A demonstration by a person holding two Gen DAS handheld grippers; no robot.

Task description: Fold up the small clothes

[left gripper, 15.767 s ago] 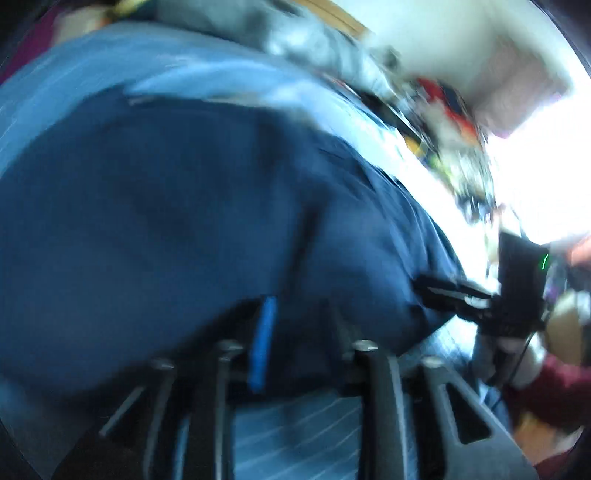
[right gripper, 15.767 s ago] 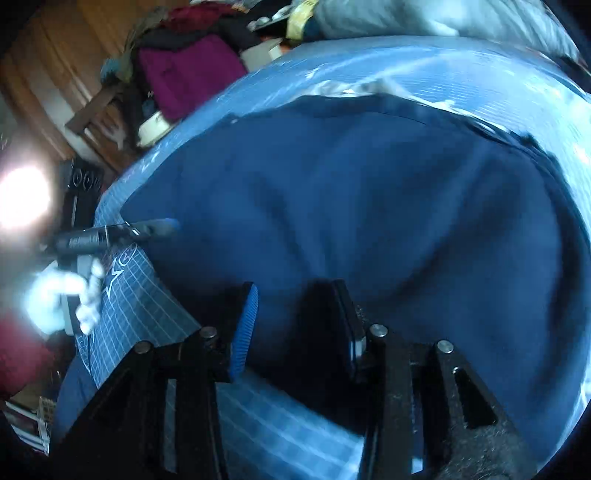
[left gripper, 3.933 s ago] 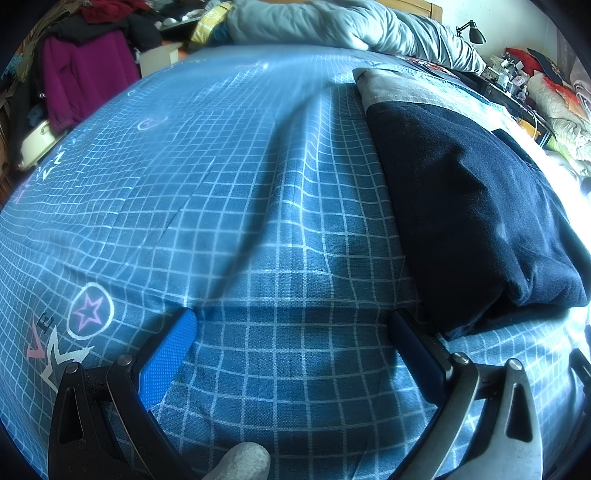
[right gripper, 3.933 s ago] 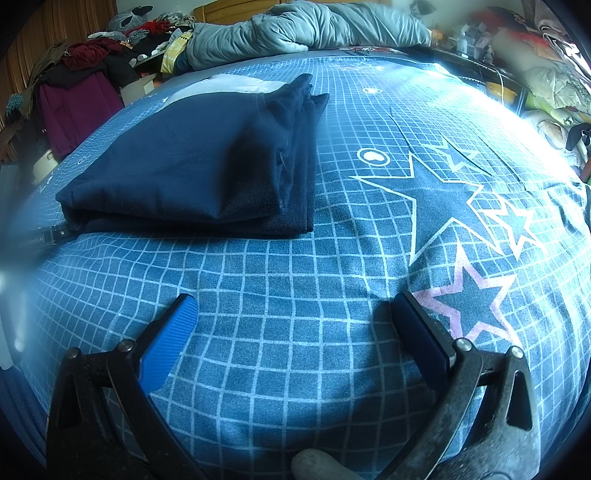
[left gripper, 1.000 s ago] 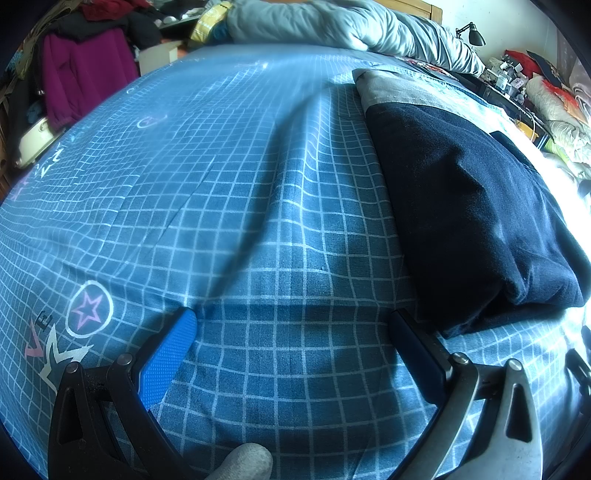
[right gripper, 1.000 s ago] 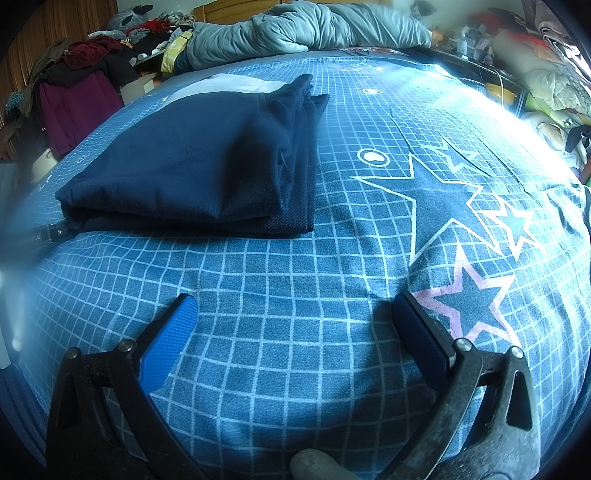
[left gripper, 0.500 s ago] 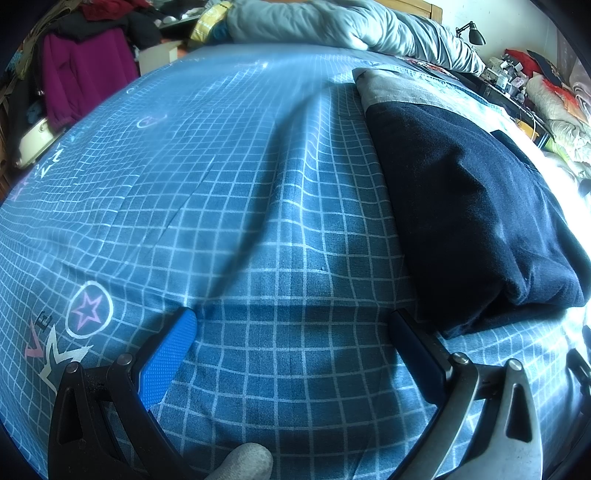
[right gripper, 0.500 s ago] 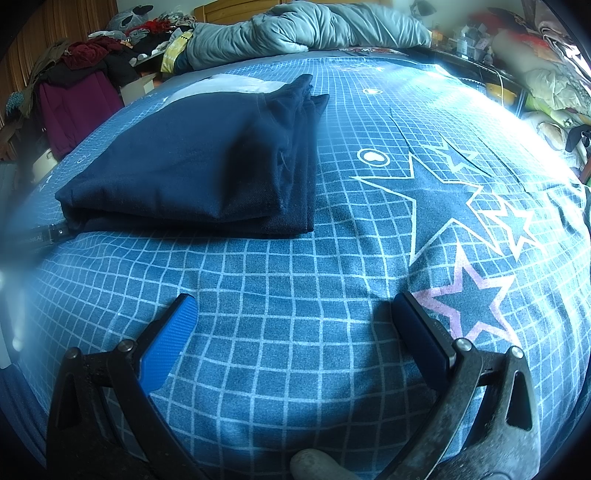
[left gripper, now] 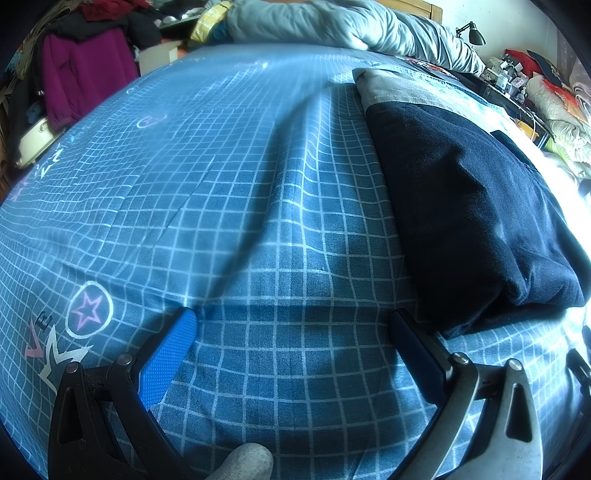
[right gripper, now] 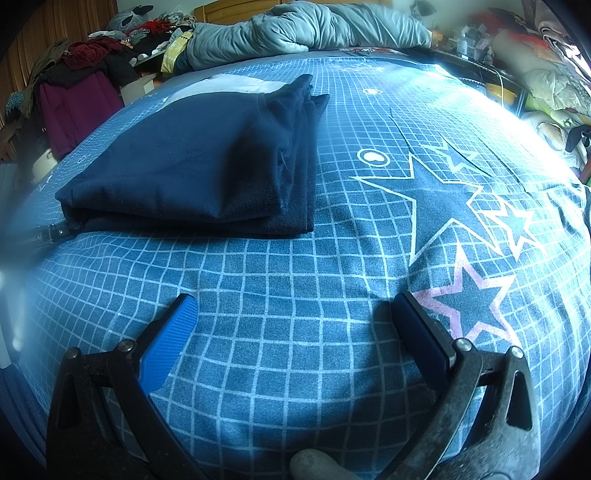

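Progress: folding looks finished on the navy garment, which lies as a flat rectangular stack of several layers; nothing else unfolded shows on the bedspread, so what is left, if anything, I cannot tell
Garment position: on the bed, left of centre in the right wrist view and along the right side in the left wrist view, well clear of both tools
Left gripper: jaws spread wide and empty, hanging low over bare bedspread, its right finger just beside the garment's near corner
Right gripper: jaws likewise splayed, holding nothing, near the printed stars
Garment fabric: dark, matte, fairly thick knit or twill; layered edges lined up on one side, soft rounded fold on the other
Pale cloth: grey-white piece showing from under the far end of the navy stack; whether it is a separate item is unclear
Bedspread: blue woven cotton with a white grid, stars and circles, lightly creased
Background: grey duvet bunched at the head, purple jacket hanging off to the left
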